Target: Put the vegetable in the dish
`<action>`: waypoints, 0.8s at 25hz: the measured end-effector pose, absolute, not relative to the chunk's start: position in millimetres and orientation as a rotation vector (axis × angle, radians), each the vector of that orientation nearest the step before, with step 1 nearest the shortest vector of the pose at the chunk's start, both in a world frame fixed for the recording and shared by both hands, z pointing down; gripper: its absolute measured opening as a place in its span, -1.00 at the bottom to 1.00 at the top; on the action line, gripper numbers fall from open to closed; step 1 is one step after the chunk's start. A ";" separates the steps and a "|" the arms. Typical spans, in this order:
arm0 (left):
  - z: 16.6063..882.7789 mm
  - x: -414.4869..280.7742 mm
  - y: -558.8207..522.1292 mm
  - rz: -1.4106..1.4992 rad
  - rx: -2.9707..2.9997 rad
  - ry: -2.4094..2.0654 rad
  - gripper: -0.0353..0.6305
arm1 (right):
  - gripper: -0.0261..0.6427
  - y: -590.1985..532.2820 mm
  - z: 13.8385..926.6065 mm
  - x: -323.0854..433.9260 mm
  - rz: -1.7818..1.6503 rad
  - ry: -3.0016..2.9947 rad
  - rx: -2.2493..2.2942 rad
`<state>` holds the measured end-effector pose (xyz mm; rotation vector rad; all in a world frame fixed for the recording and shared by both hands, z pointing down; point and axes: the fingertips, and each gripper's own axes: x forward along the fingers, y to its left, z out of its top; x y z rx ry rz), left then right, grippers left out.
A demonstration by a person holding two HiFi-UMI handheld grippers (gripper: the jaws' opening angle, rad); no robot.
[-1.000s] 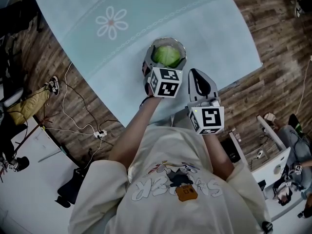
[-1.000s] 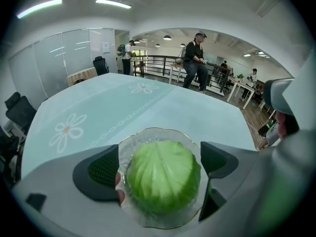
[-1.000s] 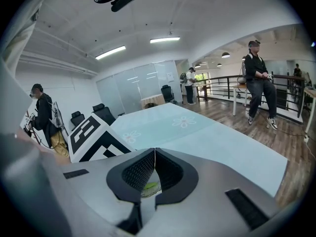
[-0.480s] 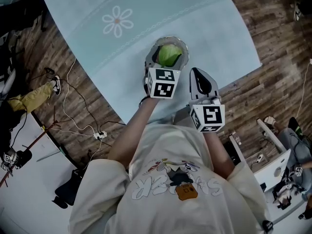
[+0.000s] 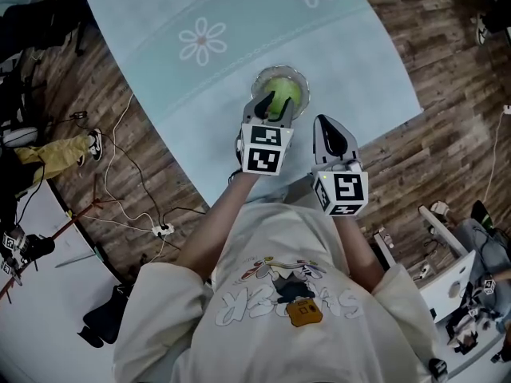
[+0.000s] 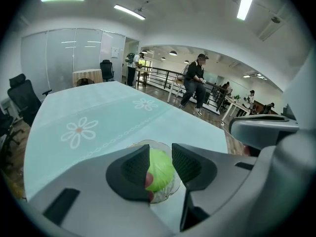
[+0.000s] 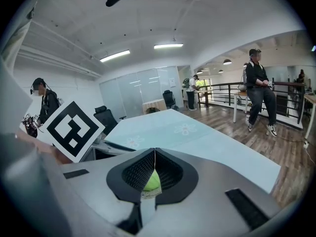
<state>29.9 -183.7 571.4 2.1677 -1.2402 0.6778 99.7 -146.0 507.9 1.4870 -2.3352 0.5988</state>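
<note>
At about 8 o'clock in the head view, loose cables are lying on the wooden floor, well apart from the work. The pale blue surface is filling the picture from 10 to 2 o'clock, and the glass dish is standing on it just above the picture's centre, near the person's edge. The green vegetable is already sitting inside the dish, so the placing itself is looking done. The left claw is hovering at the dish's 7 o'clock rim with its jaws standing narrowly apart and gripping nothing. In the left gripper view the vegetable is showing through the gap of the left claw, lying beyond it in the dish rather than being squeezed. That gap is reading as just wide enough to free the round head without nudging it out. A small reddish patch by one jaw tip is too unclear to name. At about 4 o'clock from the dish and apart from it, the right claw is hanging near the surface's edge. Its jaws are pressing fully together on nothing, as the right gripper view is showing at the right claw. It is probably being held aside to avoid crowding the dish. What is remaining, in my judgement, is drawing the left claw away without catching the rim
</note>
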 end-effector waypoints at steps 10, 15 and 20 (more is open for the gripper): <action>530.6 13.6 -166.3 0.648 2.205 -1.307 -0.77 | -0.85 -134.8 487.0 98.9 0.555 -2.361 1.485; 510.7 8.1 -149.7 0.650 2.239 -1.321 -0.85 | -0.85 -130.1 478.8 102.3 0.541 -2.370 1.481; 497.4 3.1 -130.4 0.633 2.240 -1.324 -0.87 | -0.85 -125.9 472.8 102.6 0.526 -2.395 1.445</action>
